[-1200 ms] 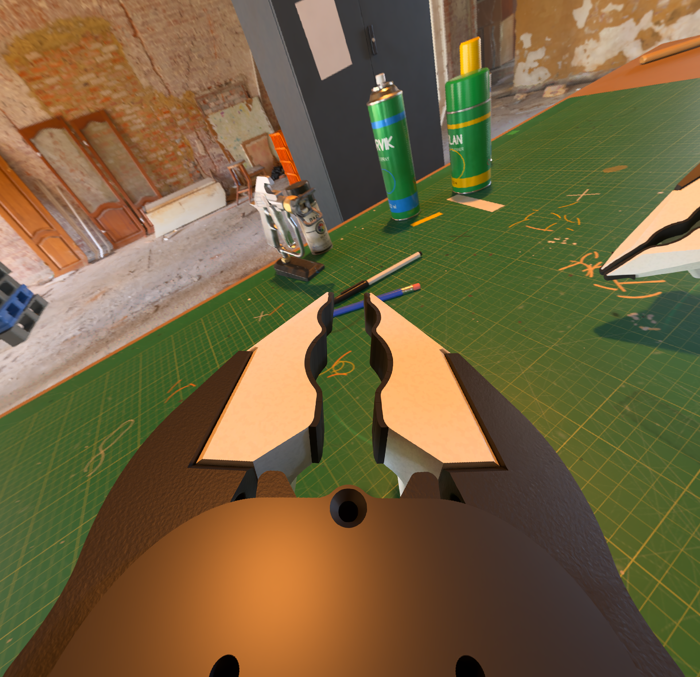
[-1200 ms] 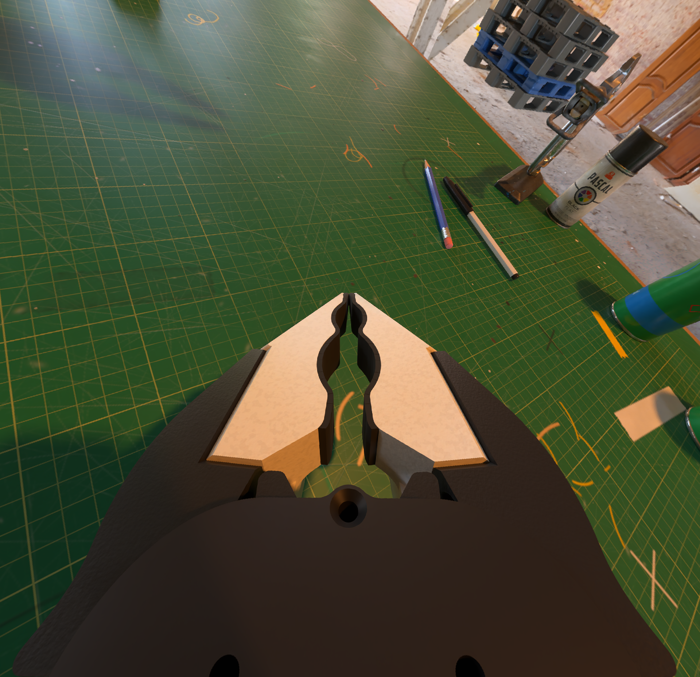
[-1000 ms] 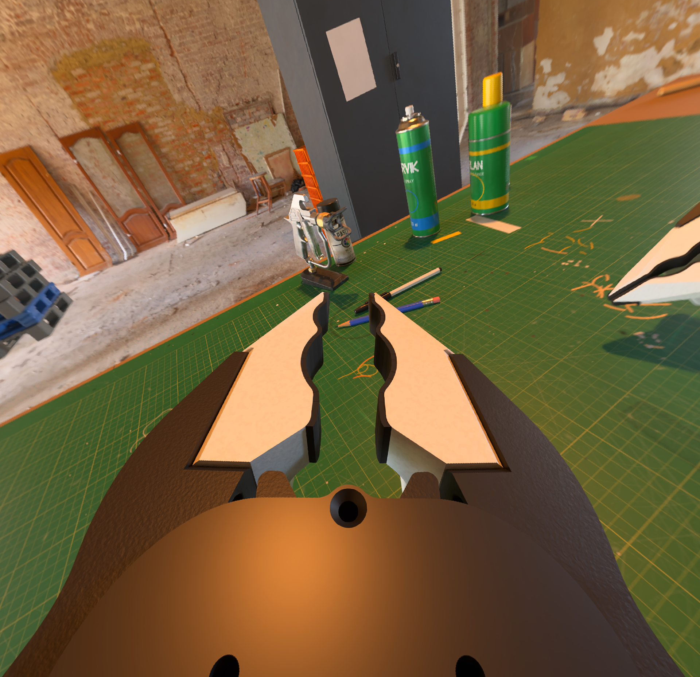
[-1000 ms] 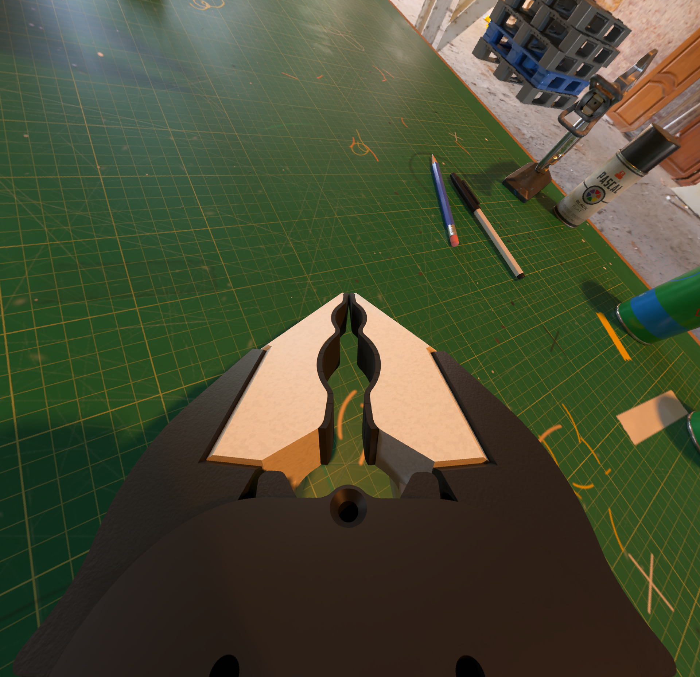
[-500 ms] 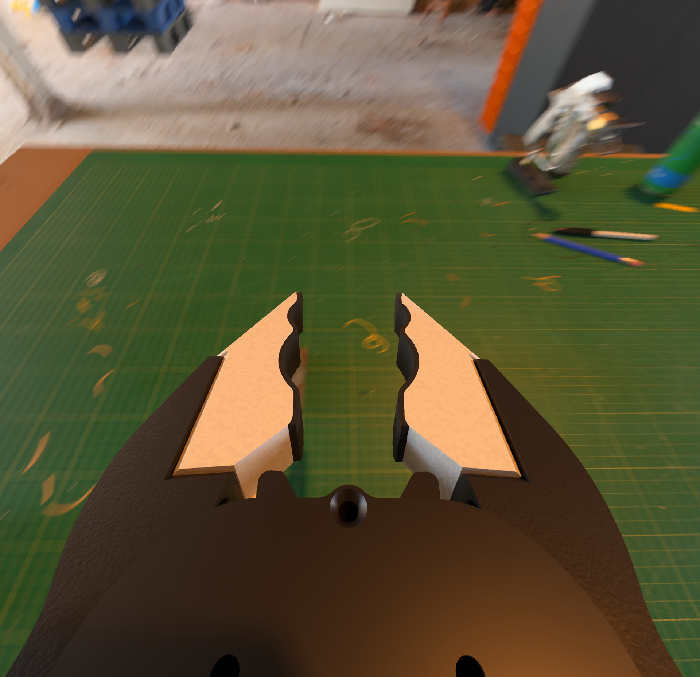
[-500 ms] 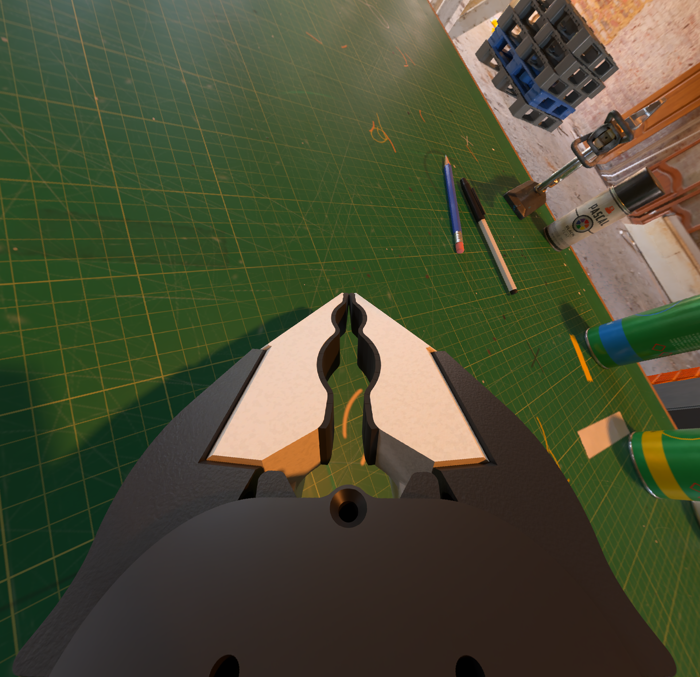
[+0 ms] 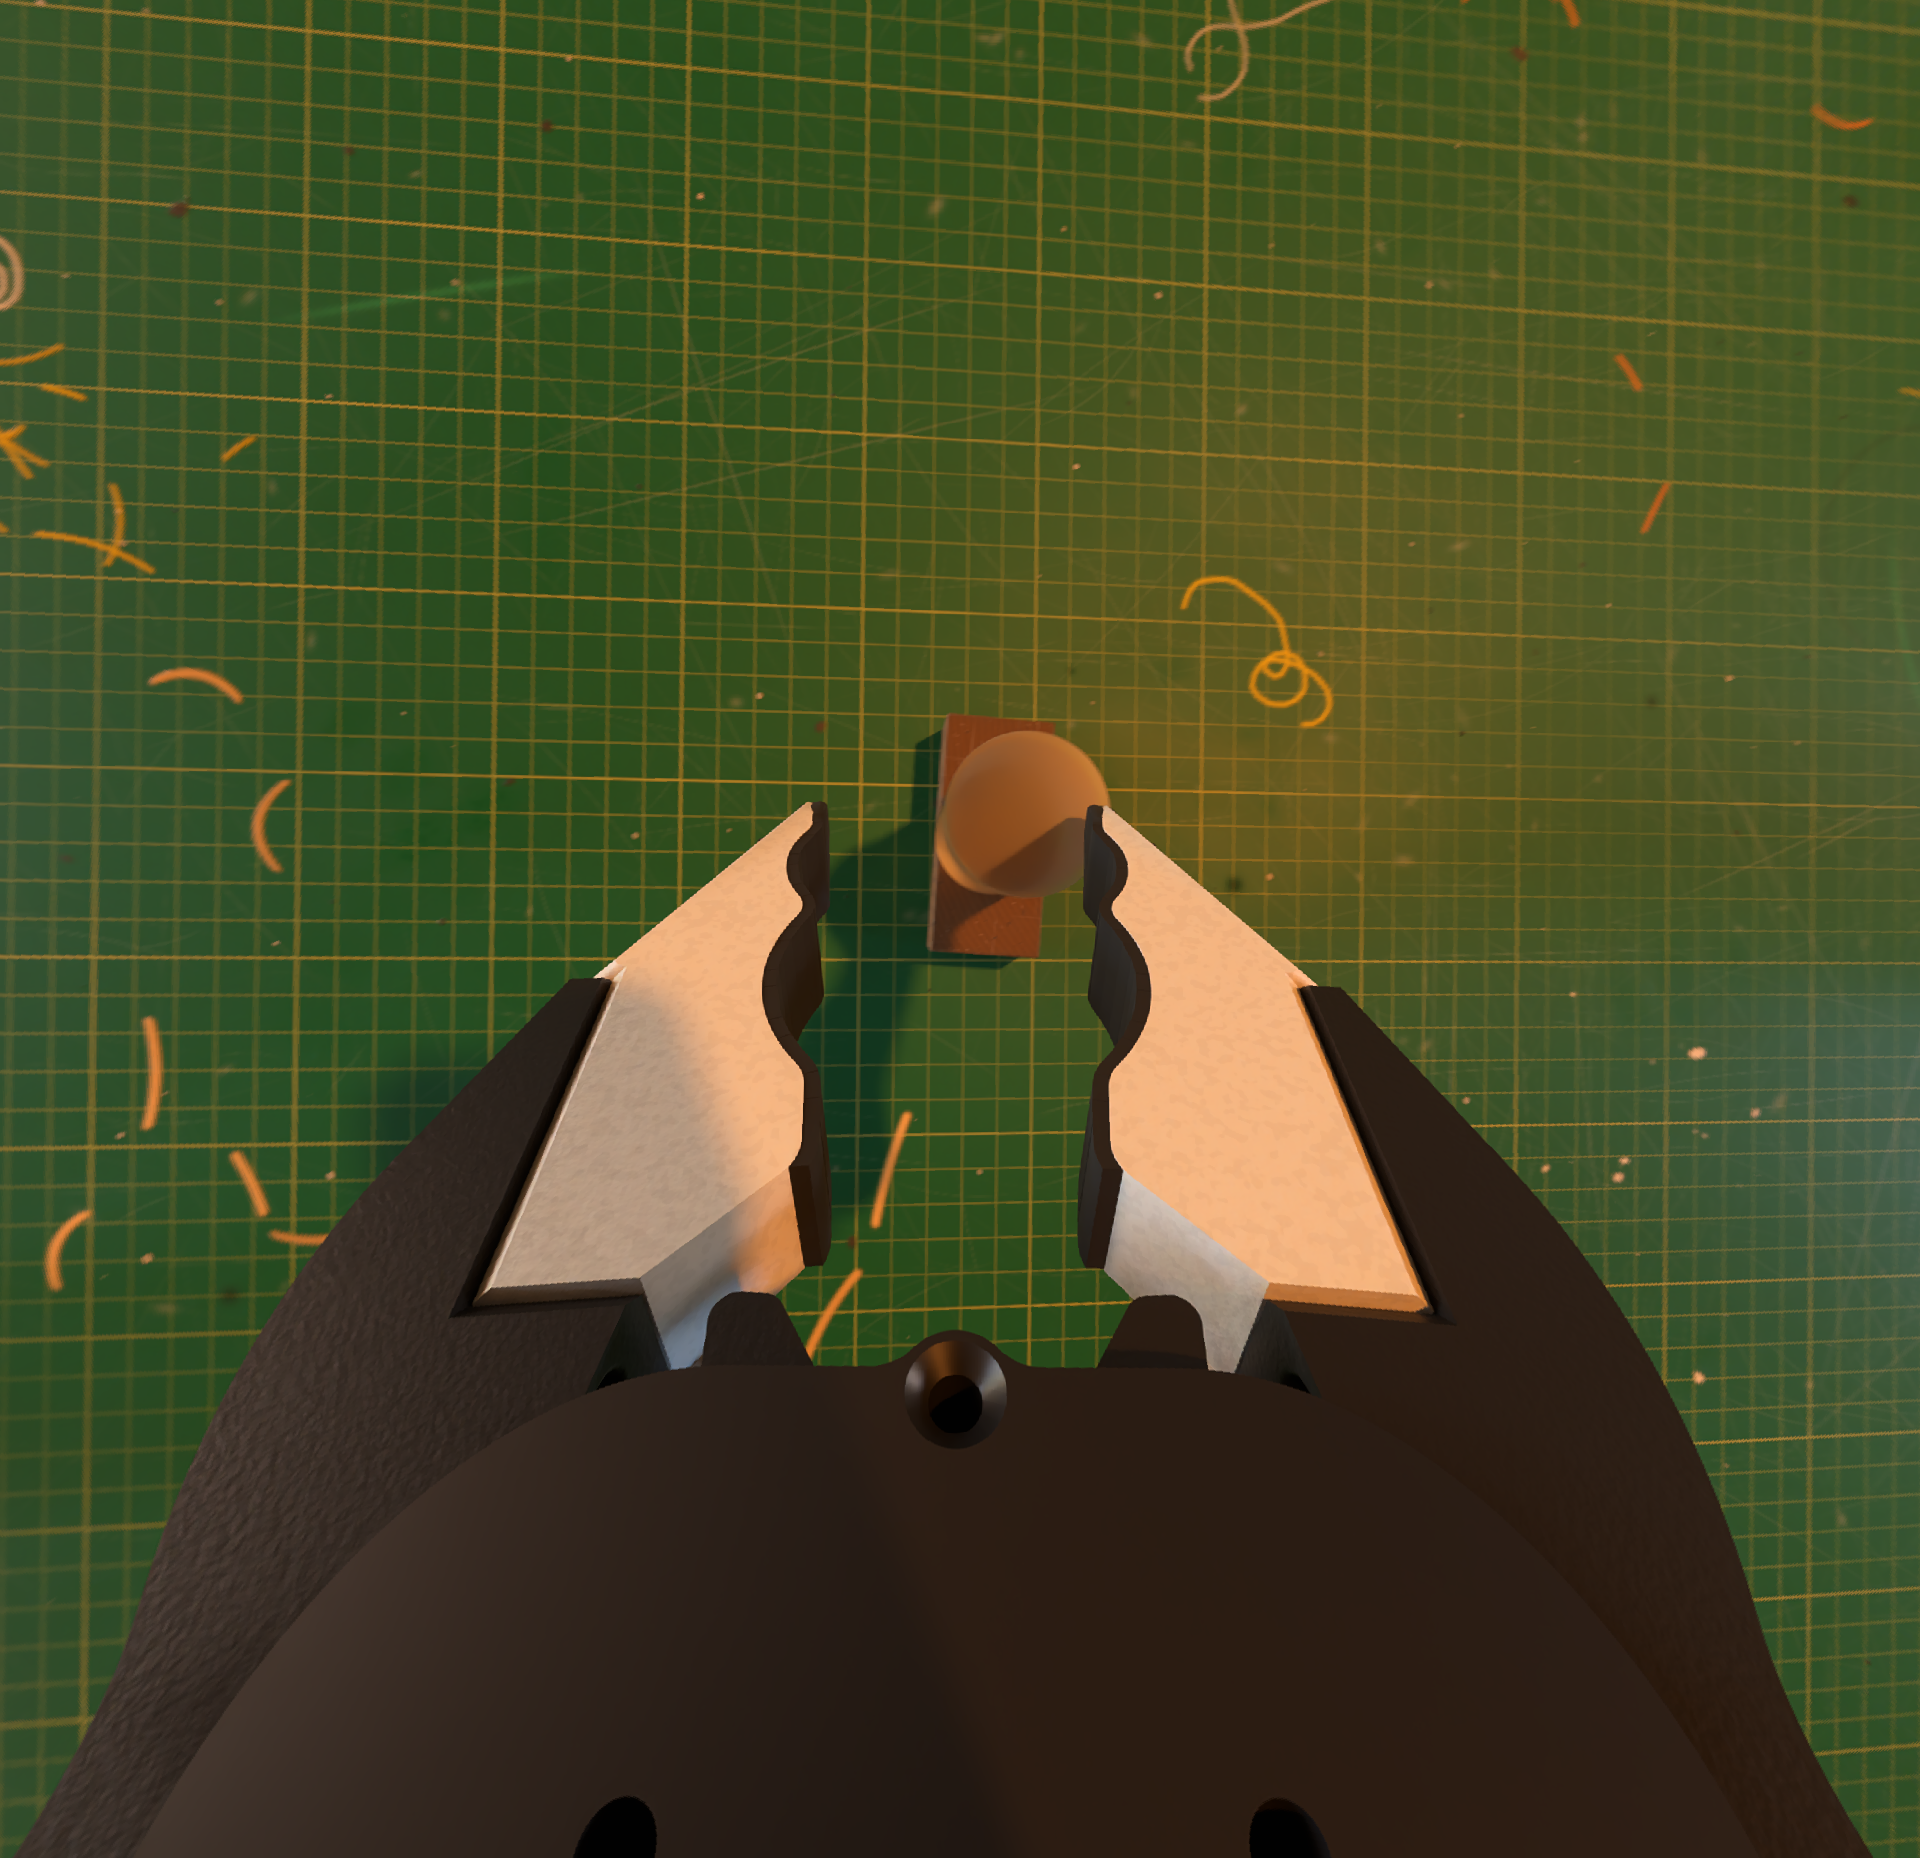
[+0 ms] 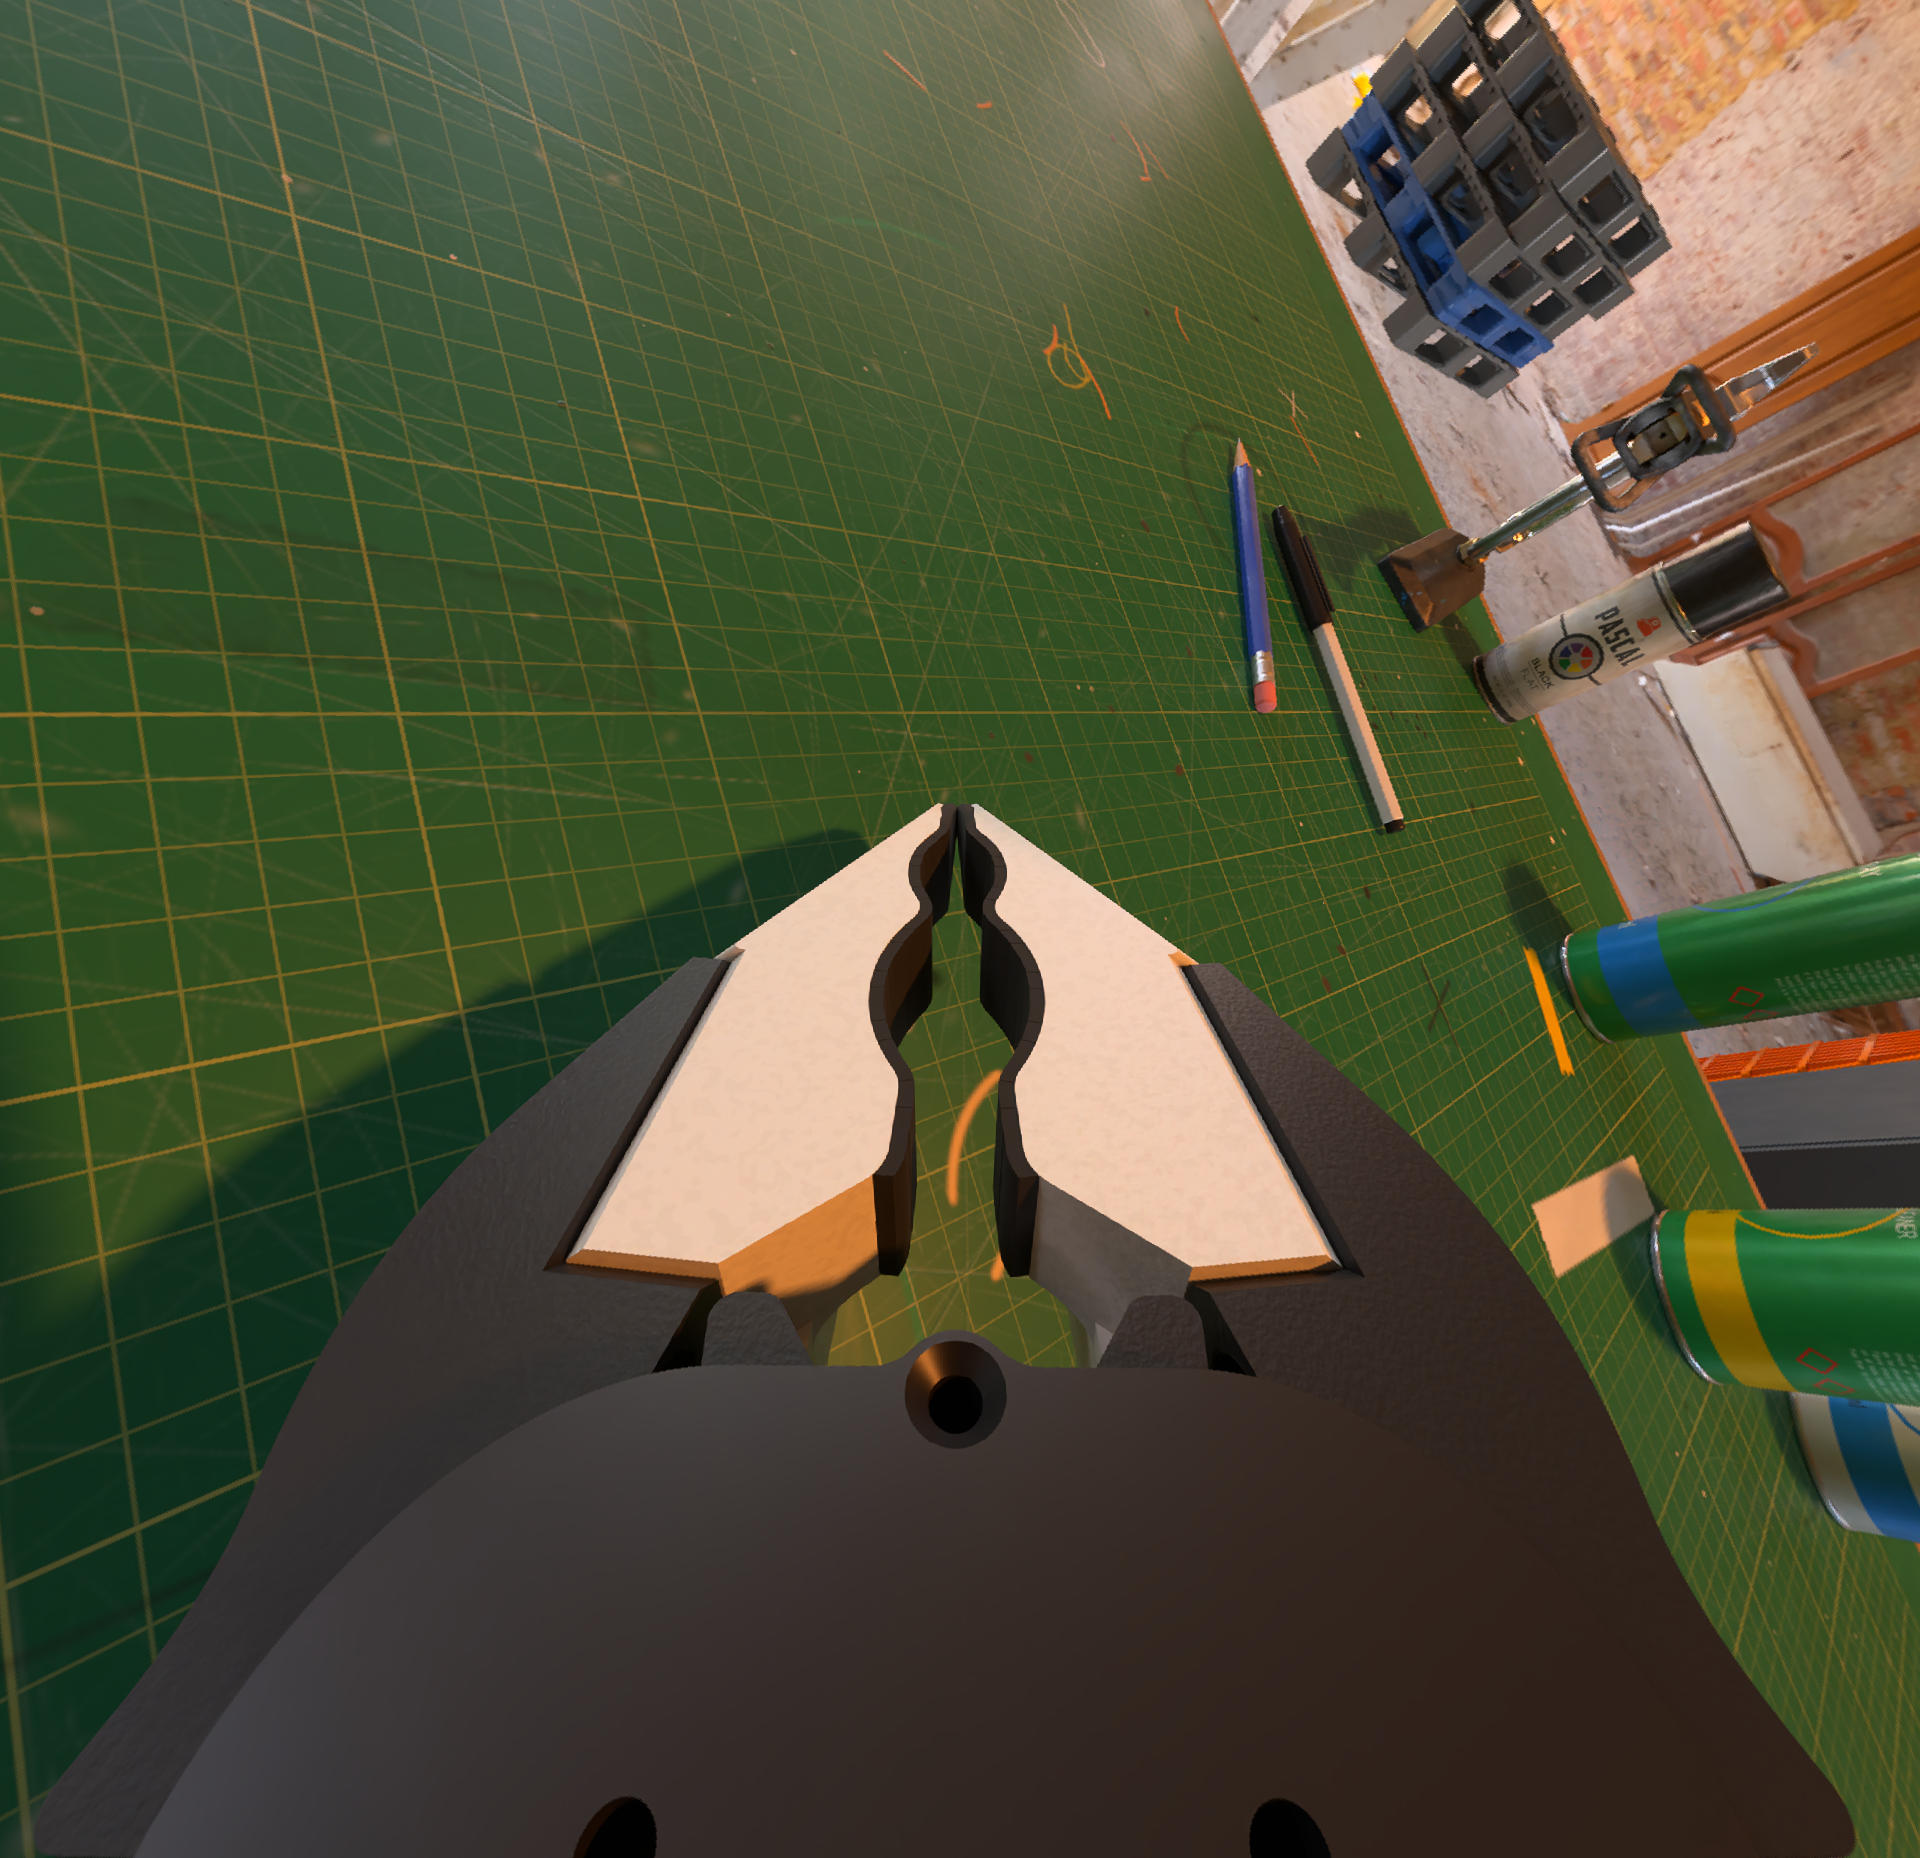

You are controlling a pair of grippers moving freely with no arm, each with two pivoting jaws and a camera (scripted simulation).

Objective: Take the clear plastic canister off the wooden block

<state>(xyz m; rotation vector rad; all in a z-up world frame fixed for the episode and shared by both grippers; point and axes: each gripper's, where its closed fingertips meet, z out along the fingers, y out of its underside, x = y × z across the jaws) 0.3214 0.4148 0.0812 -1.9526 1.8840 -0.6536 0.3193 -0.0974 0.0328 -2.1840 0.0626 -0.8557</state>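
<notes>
In the left wrist view I look straight down on the clear plastic canister (image 7: 1013, 811), a round translucent top standing on a small brown wooden block (image 7: 982, 920) on the green cutting mat (image 7: 623, 354). My left gripper (image 7: 956, 821) is open and empty above them; the canister lies between the fingertips, close to the right finger (image 7: 1195, 1029). My right gripper (image 8: 956, 816) is shut and empty over the mat; neither canister nor block shows in its view.
In the right wrist view, a blue pencil (image 8: 1252, 582) and a black-and-white marker (image 8: 1335, 665) lie on the mat. A white spray can (image 8: 1621, 639), a metal clamp tool (image 8: 1538, 504) and green spray cans (image 8: 1756, 961) stand along the mat's right edge. Crates (image 8: 1486, 167) sit on the floor beyond.
My left gripper swung left, tipped to point straight down and opened wider; the canister and block came into view between its fingers. My right gripper drifted slightly and stayed shut.
</notes>
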